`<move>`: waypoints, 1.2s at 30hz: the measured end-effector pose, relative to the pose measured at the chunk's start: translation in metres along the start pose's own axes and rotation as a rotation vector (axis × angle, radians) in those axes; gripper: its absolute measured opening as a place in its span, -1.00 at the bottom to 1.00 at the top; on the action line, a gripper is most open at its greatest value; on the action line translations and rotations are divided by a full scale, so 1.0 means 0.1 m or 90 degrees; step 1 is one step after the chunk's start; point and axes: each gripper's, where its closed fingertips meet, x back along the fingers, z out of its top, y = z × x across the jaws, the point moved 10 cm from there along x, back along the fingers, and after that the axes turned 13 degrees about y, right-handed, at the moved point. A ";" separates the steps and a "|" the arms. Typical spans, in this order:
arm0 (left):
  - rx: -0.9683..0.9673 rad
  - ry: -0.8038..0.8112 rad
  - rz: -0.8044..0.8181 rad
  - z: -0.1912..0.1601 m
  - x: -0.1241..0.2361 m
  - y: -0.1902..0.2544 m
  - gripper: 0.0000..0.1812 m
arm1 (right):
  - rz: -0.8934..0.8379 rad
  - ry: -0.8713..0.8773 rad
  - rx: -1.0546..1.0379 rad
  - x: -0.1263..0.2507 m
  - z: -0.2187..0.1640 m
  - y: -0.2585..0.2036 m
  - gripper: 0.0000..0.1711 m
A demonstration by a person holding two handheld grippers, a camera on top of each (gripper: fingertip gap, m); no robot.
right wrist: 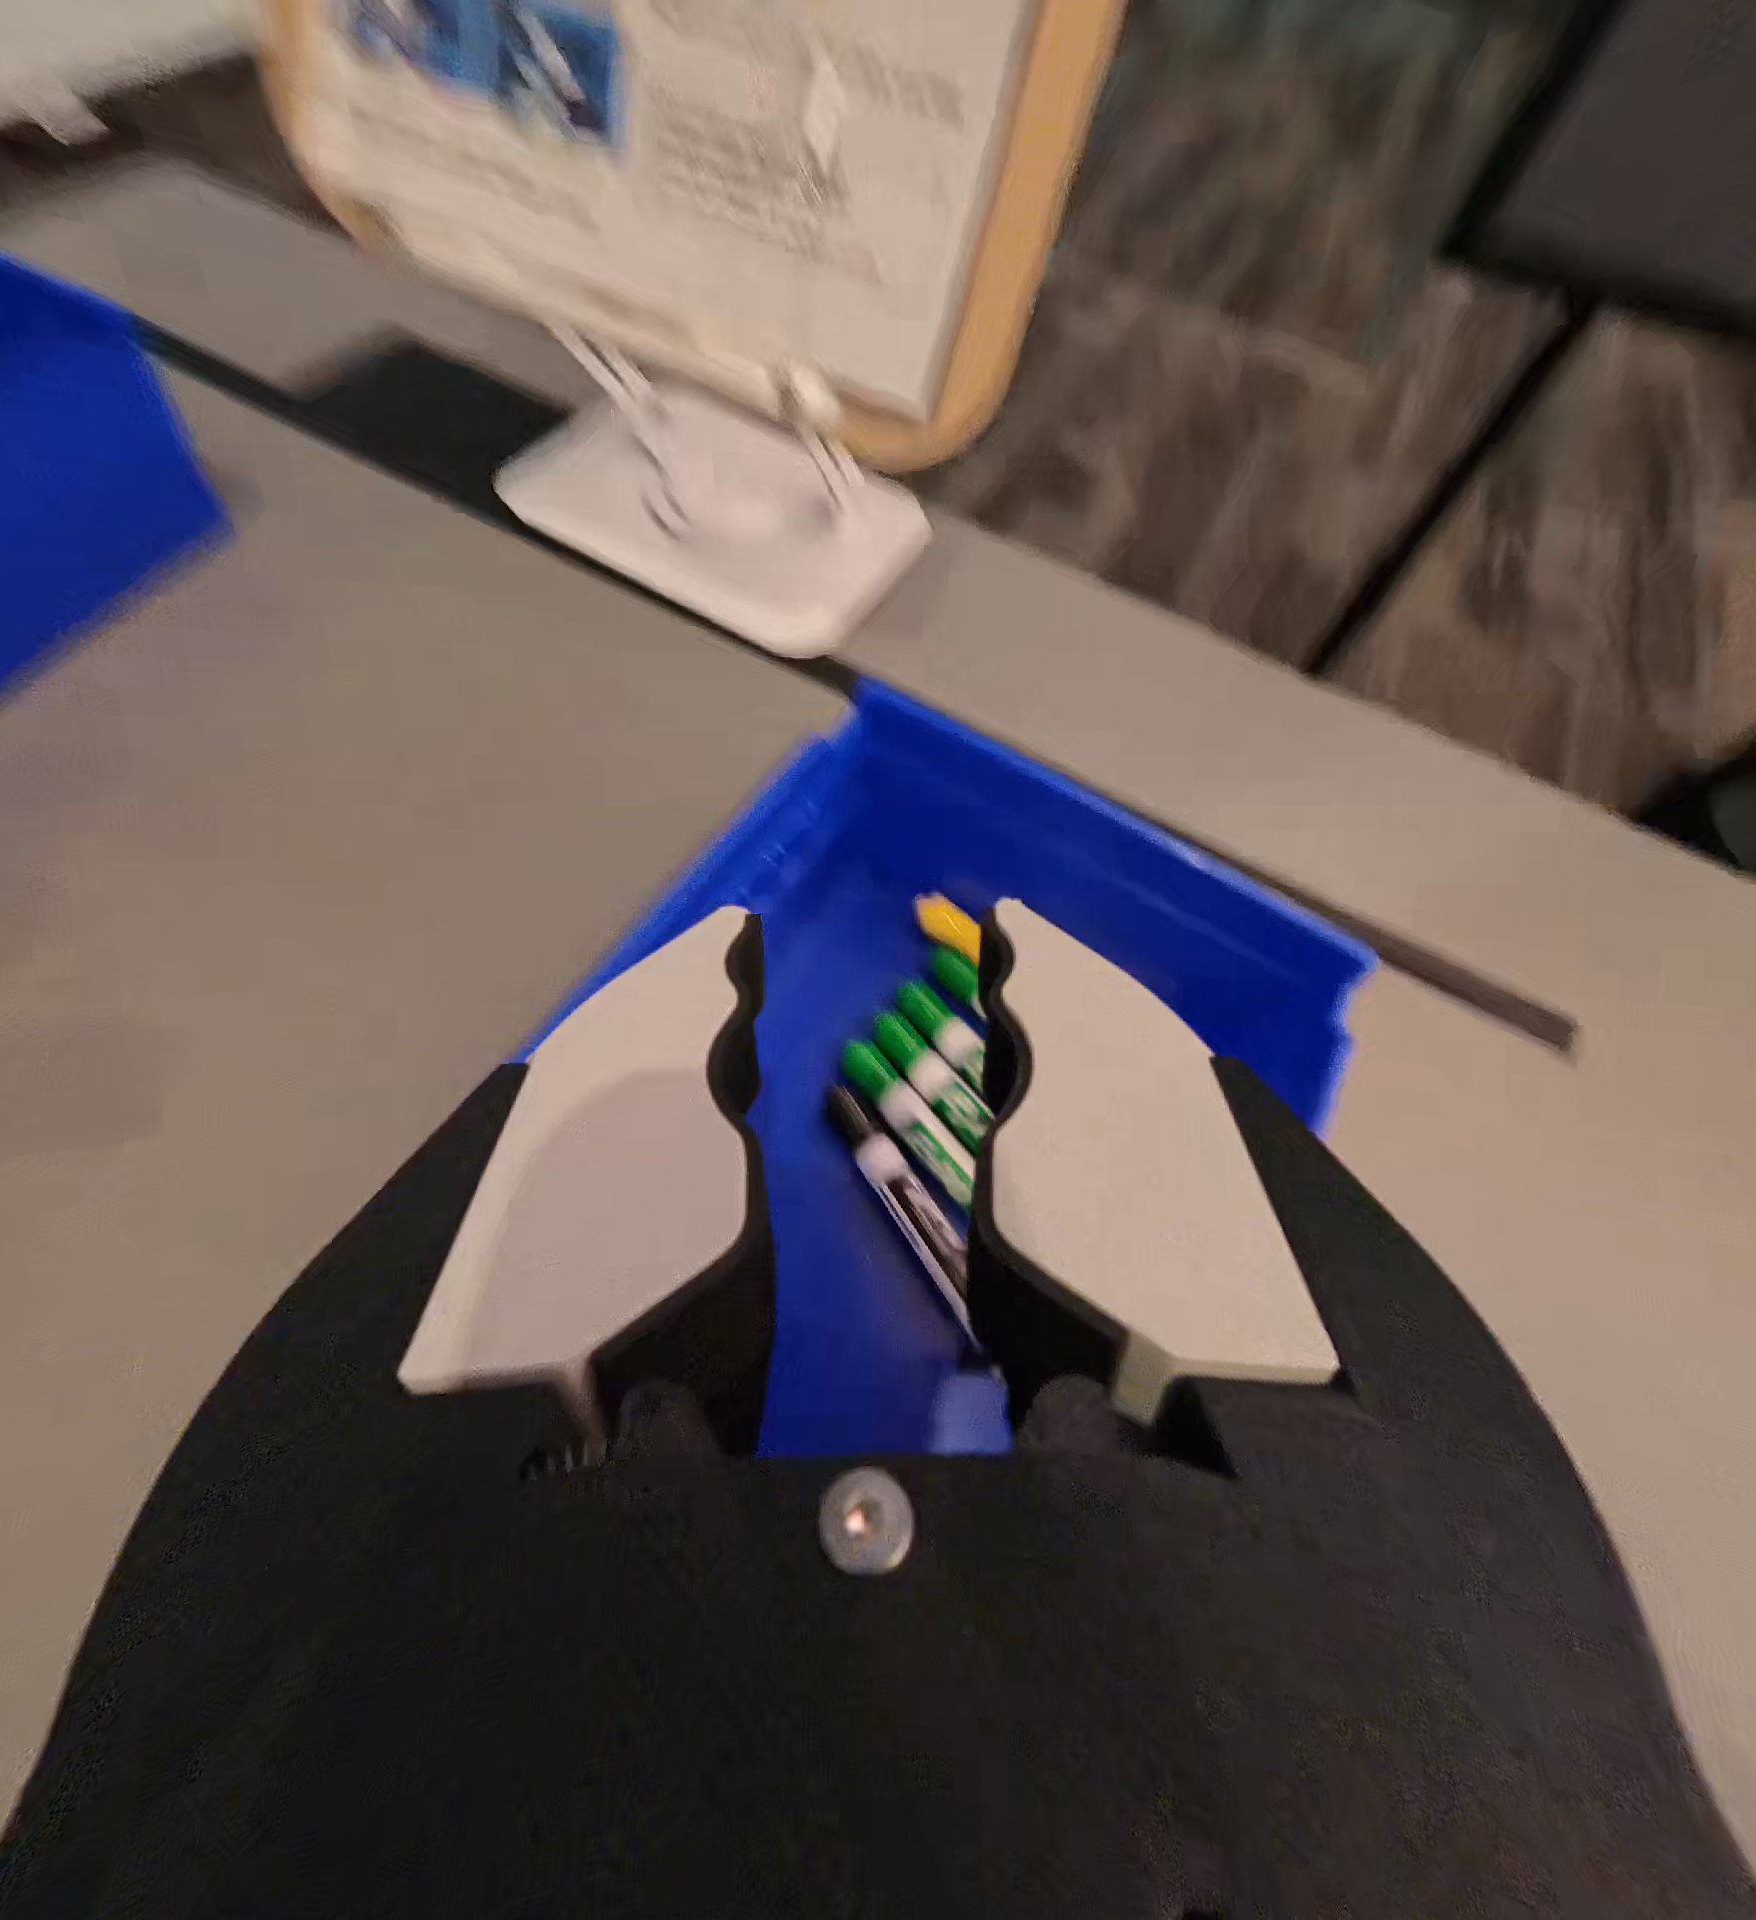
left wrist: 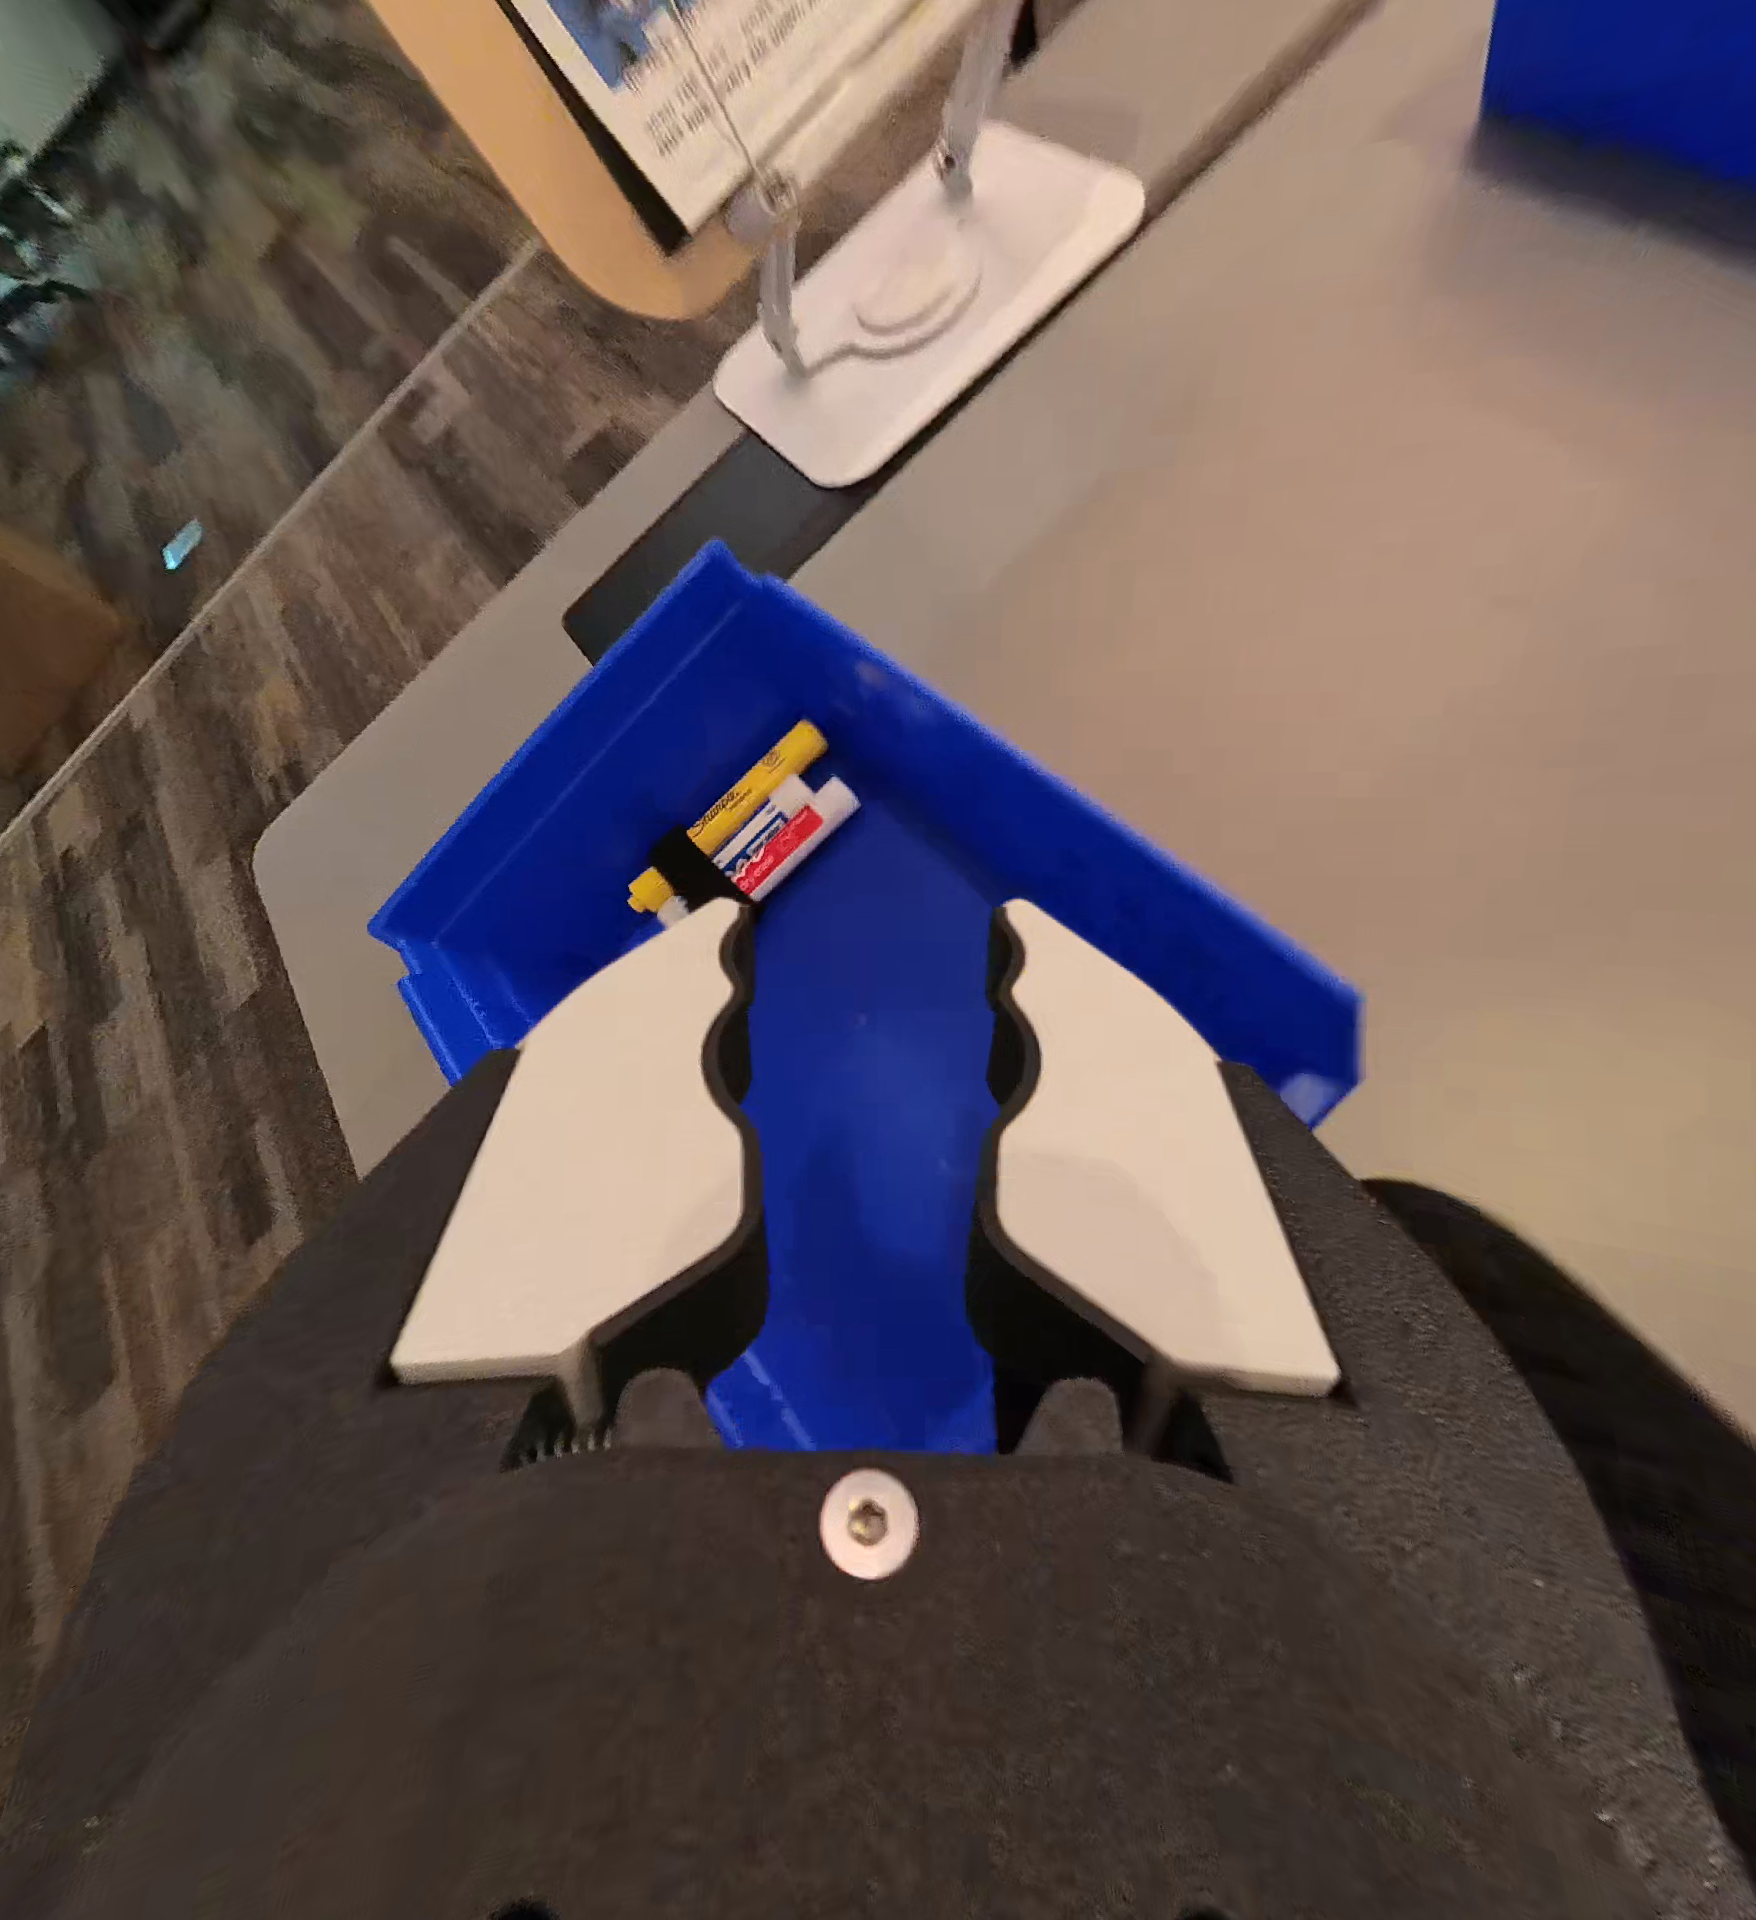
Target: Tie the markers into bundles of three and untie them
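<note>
Because both claws hang apart and empty over blue bins on the tabletop (left wrist: 1373, 623), the left claw (left wrist: 869, 914) seems aimed at the banded bundle (left wrist: 749, 821) in its bin's corner, the right claw (right wrist: 874, 914) at loose markers (right wrist: 915, 1081).

Office: grey desk (left wrist: 1373, 623), patterned carpet (left wrist: 178, 364), framed sign (right wrist: 666, 187)

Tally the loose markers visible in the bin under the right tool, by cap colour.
Green-capped markers: 4
Yellow-capped marker: 1
Black-capped marker: 1
Total: 6 visible in the blue bin; the right tool covers part of the row, so more may be hidden.
</note>
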 end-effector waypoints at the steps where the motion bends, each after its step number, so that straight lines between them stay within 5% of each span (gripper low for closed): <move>1: -0.018 -0.015 -0.011 -0.04 -0.10 -0.07 -0.54 | 0.028 0.036 -0.008 0.04 0.06 -0.06 -0.53; 7: -0.186 -0.167 -0.057 -0.36 -0.85 -0.36 -0.56 | 0.124 0.144 -0.017 0.10 0.35 -0.35 -0.53; 15: -0.016 -0.302 -0.035 -0.77 -1.59 -0.68 -0.49 | 0.137 0.167 0.021 0.02 0.54 -0.40 -0.53; 26: 0.054 -0.349 -0.009 -0.92 -2.00 -0.81 -0.48 | 0.160 0.149 -0.002 -0.14 0.41 -0.28 -0.53; 36: 0.305 -0.356 0.069 -0.90 -2.01 -0.92 -0.59 | 0.158 0.142 -0.004 -0.15 0.39 -0.24 -0.53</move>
